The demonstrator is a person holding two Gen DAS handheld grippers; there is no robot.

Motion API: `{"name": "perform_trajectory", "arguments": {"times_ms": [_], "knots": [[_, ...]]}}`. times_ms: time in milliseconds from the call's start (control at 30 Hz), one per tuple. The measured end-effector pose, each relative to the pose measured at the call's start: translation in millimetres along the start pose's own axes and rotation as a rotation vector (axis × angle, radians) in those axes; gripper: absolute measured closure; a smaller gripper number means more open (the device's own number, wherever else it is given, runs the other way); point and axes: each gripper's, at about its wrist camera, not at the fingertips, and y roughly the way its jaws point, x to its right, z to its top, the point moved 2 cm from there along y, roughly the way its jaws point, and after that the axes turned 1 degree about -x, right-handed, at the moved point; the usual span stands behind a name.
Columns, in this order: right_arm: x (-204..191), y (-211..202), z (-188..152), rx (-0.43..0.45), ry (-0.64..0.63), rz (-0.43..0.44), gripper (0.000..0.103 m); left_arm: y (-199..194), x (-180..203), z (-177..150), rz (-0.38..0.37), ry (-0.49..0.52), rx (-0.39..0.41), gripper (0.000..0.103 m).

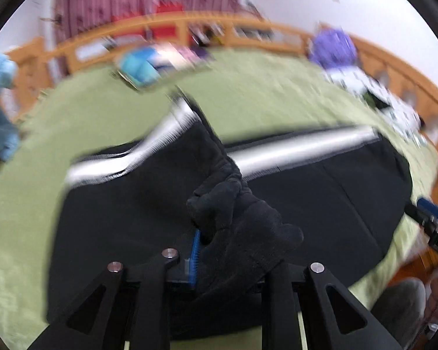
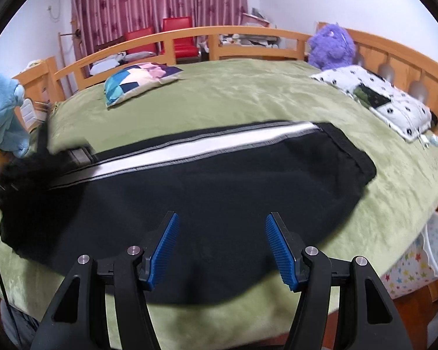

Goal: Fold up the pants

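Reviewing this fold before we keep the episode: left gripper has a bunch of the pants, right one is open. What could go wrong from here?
1. The left gripper pinches only a crumpled wad of the black pants, so the fold may come out lopsided, or the fabric may slip free.
2. The right gripper hovers with its jaws open, holding nothing down, so the pants could drag across the green bedspread.
3. The left view is motion-blurred, so the move looks fast.

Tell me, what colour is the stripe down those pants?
White, edged in grey, along the black pants; the stripe shows best in the right wrist view.
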Motion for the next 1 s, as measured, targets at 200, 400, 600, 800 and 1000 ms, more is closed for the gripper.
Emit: {"name": "perform_trajectory", "arguments": {"times_ms": [200,400,600,800,1000], "knots": [[-10.7,3.8,-11.2,-0.025,-0.004,0.047,0.041,2.7,-17.0,-24.8,-0.101,-0.064,-0.107,0.052],[-61.0,16.6,-1.3,-0.041,-0.013,0.202,0.038,-39.8,-73.9,-49.7,-0.119,-0.173,-0.04,0.033],[-124.6,48.2,10.4,-0.106,0.017,0.37,0.035,-52.5,-132.3,-60.0,0.012,-0.256,0.021,0.033],[-180.9,66.5,-3.2,-0.17,-0.027,0.413,0.044,-59.0,-168.9,-76.4,0.028,-0.318,0.022,0.033],[-186.6,28.6,-7.1,-0.07,-0.058,0.567,0.095,-64.9,-185.0,-85.9,0.048,-0.321,0.053,0.033]]}}
